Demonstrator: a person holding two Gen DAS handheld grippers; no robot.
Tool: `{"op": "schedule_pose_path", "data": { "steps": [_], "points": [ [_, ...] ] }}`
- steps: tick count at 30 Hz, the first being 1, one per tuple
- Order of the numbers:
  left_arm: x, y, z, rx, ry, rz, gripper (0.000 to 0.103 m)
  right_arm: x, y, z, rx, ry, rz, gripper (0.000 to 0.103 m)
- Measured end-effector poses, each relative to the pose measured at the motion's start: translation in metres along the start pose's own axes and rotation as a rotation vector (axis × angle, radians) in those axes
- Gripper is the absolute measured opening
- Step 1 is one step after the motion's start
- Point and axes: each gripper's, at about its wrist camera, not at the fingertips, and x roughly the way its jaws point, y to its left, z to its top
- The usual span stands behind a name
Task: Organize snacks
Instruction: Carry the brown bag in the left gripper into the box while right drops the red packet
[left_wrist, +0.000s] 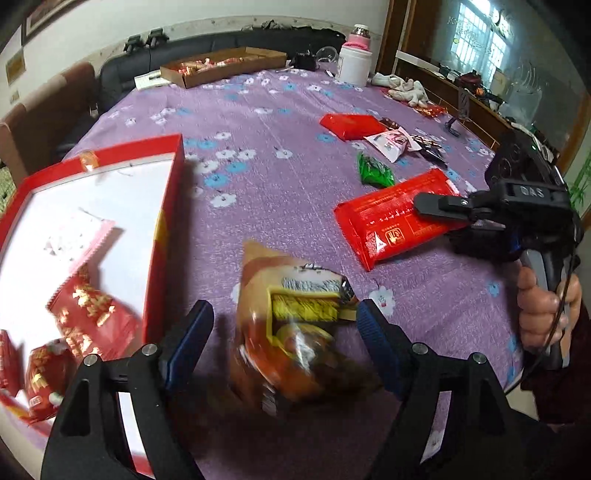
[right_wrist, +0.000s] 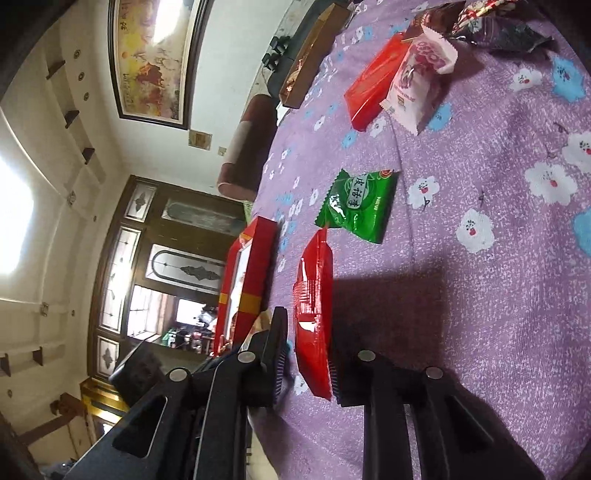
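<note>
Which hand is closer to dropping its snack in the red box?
Left. The left gripper has the orange bag right beside the red box. The right gripper, around a red packet, sits farther away.

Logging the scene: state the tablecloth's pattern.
Purple fabric tablecloth printed with white and blue flowers; clearest in the right wrist view.

A blurred orange-brown plastic snack bag (left_wrist: 295, 328) hangs tilted beside the red cardboard box with white interior (left_wrist: 168, 236), which holds red packets (left_wrist: 92, 317); a flat glossy red pack (left_wrist: 397, 218) lies on the purple floral tablecloth (left_wrist: 258, 129)
</note>
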Motion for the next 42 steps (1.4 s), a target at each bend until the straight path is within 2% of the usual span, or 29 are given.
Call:
{"op": "schedule_pose_path", "data": {
  "steps": [1, 7, 13, 16, 20, 25, 34, 42],
  "points": [
    [0.001, -0.003, 0.001, 0.021, -0.005, 0.002, 0.062, -0.001, 0.0, 0.0, -0.002, 0.001, 0.005, 0.023],
    [0.001, -0.003, 0.003, 0.001, -0.015, -0.01, 0.05, -0.004, -0.006, -0.002, 0.001, -0.003, 0.031, 0.024],
    [-0.006, -0.006, 0.0, -0.041, -0.048, 0.005, 0.045, -0.001, 0.005, -0.005, -0.051, 0.01, 0.025, 0.026],
    [-0.018, -0.015, 0.0, -0.009, -0.083, 0.001, 0.045, 0.001, 0.013, -0.007, -0.093, 0.02, -0.018, 0.02],
    [-0.037, -0.016, 0.002, -0.002, -0.137, -0.04, 0.045, 0.0, 0.024, -0.012, -0.153, 0.021, -0.039, 0.018],
    [-0.047, -0.005, 0.004, -0.054, -0.147, -0.057, 0.045, -0.003, 0.023, -0.015, -0.118, 0.019, -0.017, 0.016],
    [-0.066, 0.02, -0.004, -0.12, -0.184, 0.014, 0.045, -0.005, 0.031, -0.015, -0.066, 0.015, 0.036, 0.016],
    [-0.086, 0.06, -0.009, -0.191, -0.243, 0.116, 0.045, 0.027, 0.066, -0.006, -0.103, 0.038, 0.071, 0.016]
  ]
}}
